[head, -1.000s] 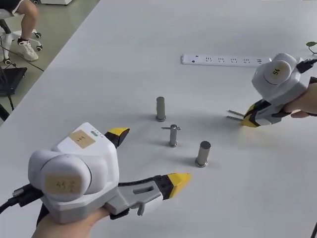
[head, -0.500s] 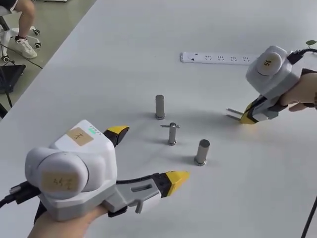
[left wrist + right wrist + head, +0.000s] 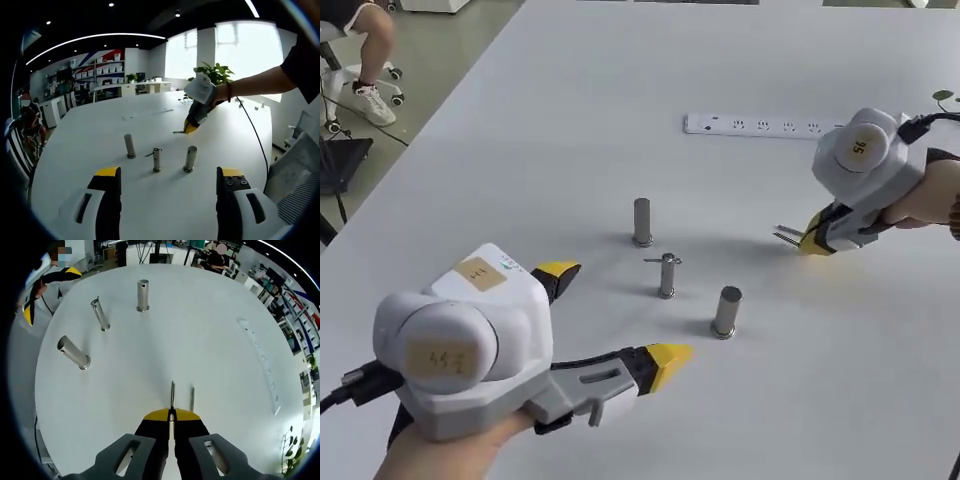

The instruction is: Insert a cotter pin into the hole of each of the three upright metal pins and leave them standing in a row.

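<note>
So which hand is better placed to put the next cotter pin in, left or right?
Right, I'd say. The right gripper is shut on a cotter pin, with a bare metal pin not far in front. The left gripper is open and holds nothing.

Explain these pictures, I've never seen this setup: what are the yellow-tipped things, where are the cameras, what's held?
A person holds a two-jaw gripper in each hand. The head view looks down from a headset; each round view rides on a gripper. On the white table stand three metal pins: far pin, middle pin, near pin. The middle pin already carries a cotter pin. A power strip lies beyond. The left gripper is open and empty. The right gripper is shut on a second cotter pin.
</note>
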Tool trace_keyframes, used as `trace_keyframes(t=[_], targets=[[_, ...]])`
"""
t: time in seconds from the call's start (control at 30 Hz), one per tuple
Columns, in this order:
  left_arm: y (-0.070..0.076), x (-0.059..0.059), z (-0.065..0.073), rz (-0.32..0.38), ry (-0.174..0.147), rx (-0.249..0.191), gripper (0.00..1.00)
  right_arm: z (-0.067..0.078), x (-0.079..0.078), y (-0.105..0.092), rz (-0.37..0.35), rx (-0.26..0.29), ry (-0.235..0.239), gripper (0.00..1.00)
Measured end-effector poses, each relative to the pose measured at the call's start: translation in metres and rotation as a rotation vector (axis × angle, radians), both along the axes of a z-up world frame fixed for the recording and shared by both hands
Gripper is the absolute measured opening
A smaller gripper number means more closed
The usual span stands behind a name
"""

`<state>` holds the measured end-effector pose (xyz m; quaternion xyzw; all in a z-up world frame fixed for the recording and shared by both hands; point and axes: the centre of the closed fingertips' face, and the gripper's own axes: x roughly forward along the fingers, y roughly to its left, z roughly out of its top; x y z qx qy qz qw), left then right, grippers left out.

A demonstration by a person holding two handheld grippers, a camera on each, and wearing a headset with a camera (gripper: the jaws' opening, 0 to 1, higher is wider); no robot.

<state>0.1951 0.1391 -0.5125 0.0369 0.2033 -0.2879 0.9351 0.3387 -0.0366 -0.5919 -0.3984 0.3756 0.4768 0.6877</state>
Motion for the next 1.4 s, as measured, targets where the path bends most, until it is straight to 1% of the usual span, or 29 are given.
trace_keyframes(t=[0.1,0.13,0.23,0.3,0.33,0.53,0.67,0.73,0.77,0.8,0.93,0.97,1.0,1.03,1.1,1.2,1.3,1.37,1.4], targets=[[0.001,0.001,0.002,0.002,-0.001,-0.003,0.74,0.008,-0.003,0.005,0.023,0.014,-0.026,0.0],[0.001,0.001,0.003,0.0,-0.001,-0.005,0.73,0.013,-0.006,0.008,0.04,0.024,-0.038,0.0],[0.0,0.001,0.004,-0.01,-0.001,-0.005,0.67,0.024,-0.011,0.016,0.076,0.051,-0.07,0.0],[-0.001,0.002,0.003,-0.017,0.006,0.0,0.64,0.031,-0.017,0.021,0.105,0.064,-0.096,0.0],[-0.002,0.002,0.003,-0.018,0.011,-0.001,0.63,0.036,-0.02,0.025,0.131,0.07,-0.118,0.0],[-0.005,0.006,0.006,-0.018,0.019,-0.007,0.6,0.053,-0.037,0.039,0.201,0.089,-0.168,0.0],[-0.008,0.007,0.007,-0.031,0.031,-0.012,0.55,0.064,-0.05,0.049,0.251,0.108,-0.192,0.0],[-0.01,0.009,0.009,-0.04,0.037,-0.018,0.52,0.067,-0.054,0.053,0.27,0.111,-0.202,0.0],[-0.012,0.009,0.01,-0.043,0.041,-0.022,0.51,0.066,-0.051,0.054,0.285,0.113,-0.207,0.0],[-0.013,0.01,0.01,-0.047,0.047,-0.027,0.5,0.066,-0.053,0.055,0.296,0.112,-0.209,0.0],[-0.018,0.013,0.011,-0.052,0.077,-0.06,0.45,0.073,-0.067,0.066,0.345,0.117,-0.227,0.0],[-0.02,0.014,0.012,-0.052,0.085,-0.071,0.43,0.072,-0.065,0.067,0.356,0.122,-0.229,0.0],[-0.021,0.014,0.012,-0.056,0.089,-0.076,0.42,0.073,-0.067,0.068,0.367,0.124,-0.231,0.0],[-0.023,0.014,0.013,-0.059,0.099,-0.091,0.41,0.076,-0.071,0.072,0.38,0.126,-0.242,0.0],[-0.026,0.015,0.013,-0.058,0.113,-0.11,0.39,0.078,-0.076,0.075,0.4,0.125,-0.247,0.0],[-0.031,0.017,0.013,-0.06,0.143,-0.145,0.36,0.081,-0.084,0.081,0.428,0.133,-0.259,0.0],[-0.036,0.017,0.011,-0.063,0.167,-0.162,0.34,0.083,-0.092,0.086,0.456,0.136,-0.269,0.0],[-0.038,0.017,0.01,-0.068,0.187,-0.171,0.3,0.084,-0.096,0.089,0.47,0.135,-0.276,0.0],[-0.04,0.017,0.009,-0.069,0.198,-0.185,0.29,0.085,-0.098,0.091,0.478,0.137,-0.282,0.0]])
